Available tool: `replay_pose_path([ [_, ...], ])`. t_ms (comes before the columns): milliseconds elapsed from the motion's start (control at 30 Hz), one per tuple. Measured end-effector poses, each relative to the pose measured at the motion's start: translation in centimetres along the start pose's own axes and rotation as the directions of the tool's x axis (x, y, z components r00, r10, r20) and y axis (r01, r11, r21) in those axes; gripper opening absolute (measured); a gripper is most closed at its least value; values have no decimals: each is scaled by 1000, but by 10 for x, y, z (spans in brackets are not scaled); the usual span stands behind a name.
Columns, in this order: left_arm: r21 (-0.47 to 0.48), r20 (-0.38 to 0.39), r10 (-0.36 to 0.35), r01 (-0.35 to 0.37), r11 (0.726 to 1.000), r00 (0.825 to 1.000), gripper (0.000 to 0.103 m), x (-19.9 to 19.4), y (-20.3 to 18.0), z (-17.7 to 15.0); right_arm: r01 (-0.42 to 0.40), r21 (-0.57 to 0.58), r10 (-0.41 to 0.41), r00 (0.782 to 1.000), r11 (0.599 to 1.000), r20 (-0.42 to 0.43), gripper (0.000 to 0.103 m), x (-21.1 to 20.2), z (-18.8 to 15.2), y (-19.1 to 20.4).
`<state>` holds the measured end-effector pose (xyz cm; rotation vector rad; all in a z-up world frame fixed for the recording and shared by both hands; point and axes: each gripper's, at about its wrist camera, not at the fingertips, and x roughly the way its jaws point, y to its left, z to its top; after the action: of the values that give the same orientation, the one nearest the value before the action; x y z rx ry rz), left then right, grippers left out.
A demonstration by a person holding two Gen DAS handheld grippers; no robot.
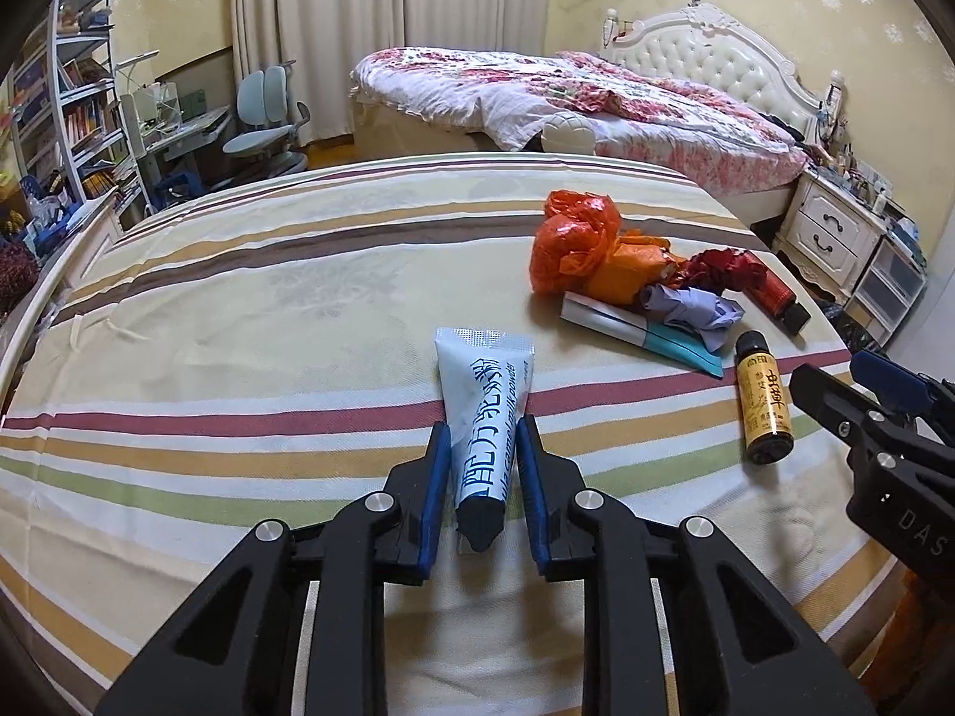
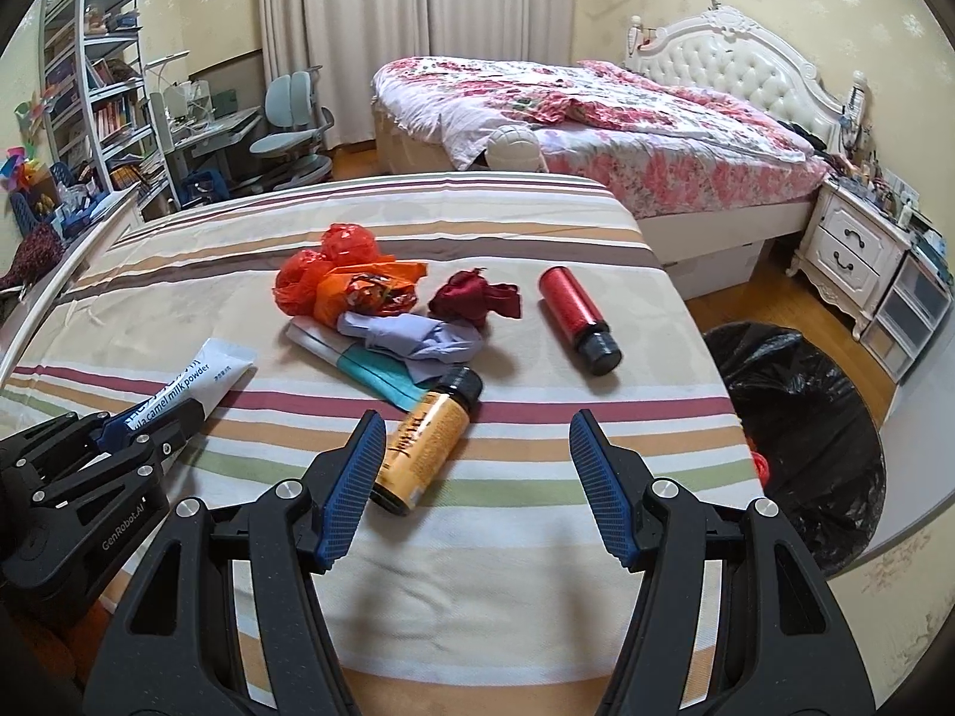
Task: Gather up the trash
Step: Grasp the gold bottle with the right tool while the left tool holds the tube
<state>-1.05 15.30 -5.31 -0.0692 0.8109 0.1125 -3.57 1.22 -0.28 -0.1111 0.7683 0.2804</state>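
My left hand-held gripper (image 1: 477, 426) clamps the soft white milk-powder tube (image 1: 484, 417); my right hand-held gripper (image 2: 474, 423) stands apart, the glossy cylindrical amber bottle (image 2: 427, 444) beside its left pad.

A white tube (image 1: 484, 411) printed "camel milk powder", black cap toward the camera, lies flat on the striped sheet, apart from the rest. An amber bottle (image 2: 425, 443) with a yellow label and black cap lies on its side, just beside a flat teal-and-white box (image 2: 358, 361); a crumpled lilac wrapper (image 2: 412, 337) lies on the box. Behind sit an orange plastic bag (image 2: 334, 280), a crumpled red wrapper (image 2: 474, 298) and a red bottle (image 2: 576, 310) on its side
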Motion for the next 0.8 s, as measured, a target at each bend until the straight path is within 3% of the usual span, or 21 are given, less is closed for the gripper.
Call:
replay_pose_path([
  [200, -24, -3, 11, -11, 1000, 1000, 24, 1, 10, 0, -9, -25, 8, 999, 1000, -43, 62, 16, 4, 12],
  [400, -25, -3, 6, -6, 1000, 1000, 24, 1, 11, -1, -3, -25, 1, 996, 1000, -87, 48, 24, -1, 11],
  [467, -26, -5, 4, -4, 1000, 1000, 24, 2, 11, -1, -5, -22, 2, 995, 1000, -100, 37, 25, -3, 9],
  [600, -32, -7, 1, -2, 1000, 1000, 24, 3, 11, -2, -7, -24, 4, 994, 1000, -106, 32, 25, -7, 8],
  [667, -34, -7, 1, -1, 999, 1000, 24, 3, 12, -2, -15, -26, 12, 993, 1000, -114, 23, 25, -8, 8],
  [800, -35, -7, 1, -1, 999, 1000, 23, 3, 12, -1, -23, -30, 20, 994, 999, -110, 23, 24, -10, 10],
])
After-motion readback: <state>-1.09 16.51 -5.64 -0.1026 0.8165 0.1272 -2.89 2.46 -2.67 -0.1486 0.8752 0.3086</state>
